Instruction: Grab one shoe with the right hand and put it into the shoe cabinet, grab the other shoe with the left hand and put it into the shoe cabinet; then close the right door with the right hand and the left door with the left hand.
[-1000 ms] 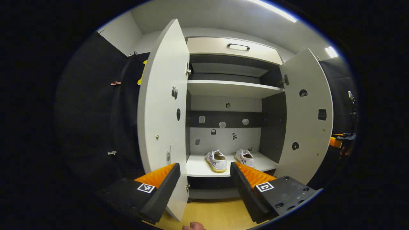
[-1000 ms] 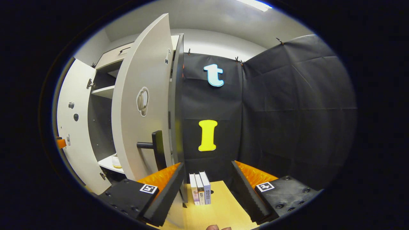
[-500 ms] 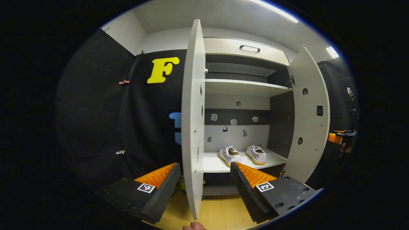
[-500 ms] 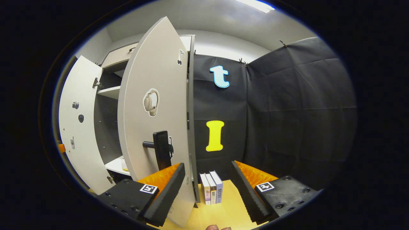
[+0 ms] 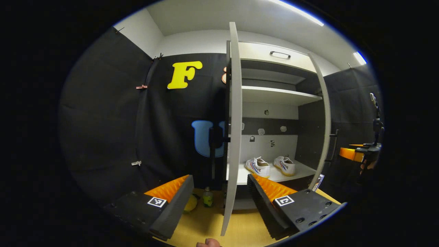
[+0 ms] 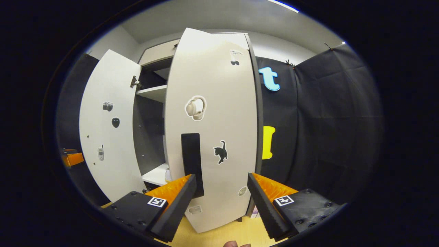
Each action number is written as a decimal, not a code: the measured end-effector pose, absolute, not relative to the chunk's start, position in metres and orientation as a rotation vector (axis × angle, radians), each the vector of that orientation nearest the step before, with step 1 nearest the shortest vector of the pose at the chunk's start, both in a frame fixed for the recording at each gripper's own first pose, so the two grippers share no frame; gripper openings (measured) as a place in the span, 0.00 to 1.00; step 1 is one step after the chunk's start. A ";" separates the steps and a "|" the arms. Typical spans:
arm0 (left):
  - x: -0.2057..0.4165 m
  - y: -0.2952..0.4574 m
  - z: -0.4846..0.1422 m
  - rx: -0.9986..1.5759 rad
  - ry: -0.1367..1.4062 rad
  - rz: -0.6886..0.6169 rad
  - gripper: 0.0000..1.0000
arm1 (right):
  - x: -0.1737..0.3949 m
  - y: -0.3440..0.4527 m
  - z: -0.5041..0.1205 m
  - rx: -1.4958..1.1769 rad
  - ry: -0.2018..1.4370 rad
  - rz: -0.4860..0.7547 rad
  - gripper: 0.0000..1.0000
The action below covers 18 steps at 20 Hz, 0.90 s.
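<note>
Both white shoes (image 5: 271,166) sit on the cabinet's lower shelf (image 5: 301,169), centre-right; since a second ago the right door (image 6: 219,130) has swung towards shut; our right tongs (image 6: 221,197) and left tongs (image 5: 219,195) stay spread, empty; the left door (image 5: 234,130) is next.

A: Where do you find the shoes?
B: In your left gripper view, both shoes (image 5: 271,166) sit side by side on the lower shelf (image 5: 301,169) of the shoe cabinet (image 5: 274,103), right of centre, behind the edge-on left door (image 5: 233,130).

A: And the right door?
B: In your right gripper view, the right door (image 6: 219,116) stands at centre; the left door (image 6: 106,130) stands to its left, the cabinet opening between them.
</note>
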State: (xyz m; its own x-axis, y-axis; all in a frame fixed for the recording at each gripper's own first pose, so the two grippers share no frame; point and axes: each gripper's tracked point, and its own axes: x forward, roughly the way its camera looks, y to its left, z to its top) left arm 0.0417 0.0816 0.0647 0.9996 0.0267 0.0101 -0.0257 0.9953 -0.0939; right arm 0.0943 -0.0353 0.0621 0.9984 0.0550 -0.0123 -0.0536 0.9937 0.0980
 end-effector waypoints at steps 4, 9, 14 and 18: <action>0.042 0.109 0.066 -0.104 -0.017 0.072 0.99 | 0.081 -0.014 0.062 0.105 0.018 0.092 0.98; 0.043 0.142 0.082 -0.088 -0.044 0.140 0.98 | 0.068 -0.015 0.059 0.117 0.026 0.085 0.98; 0.064 0.158 0.080 -0.083 -0.021 0.152 0.98 | 0.061 -0.030 0.059 0.138 0.030 0.051 0.98; 0.079 0.157 0.077 -0.074 -0.008 0.141 0.98 | 0.057 -0.042 0.059 0.131 0.036 0.029 0.98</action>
State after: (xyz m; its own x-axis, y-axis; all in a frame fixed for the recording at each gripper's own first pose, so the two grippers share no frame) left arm 0.0793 0.1574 0.0775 0.9901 0.1405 0.0026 -0.1399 0.9874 -0.0740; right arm 0.0569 -0.0424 0.0587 0.9989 0.0315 -0.0337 -0.0269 0.9911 0.1306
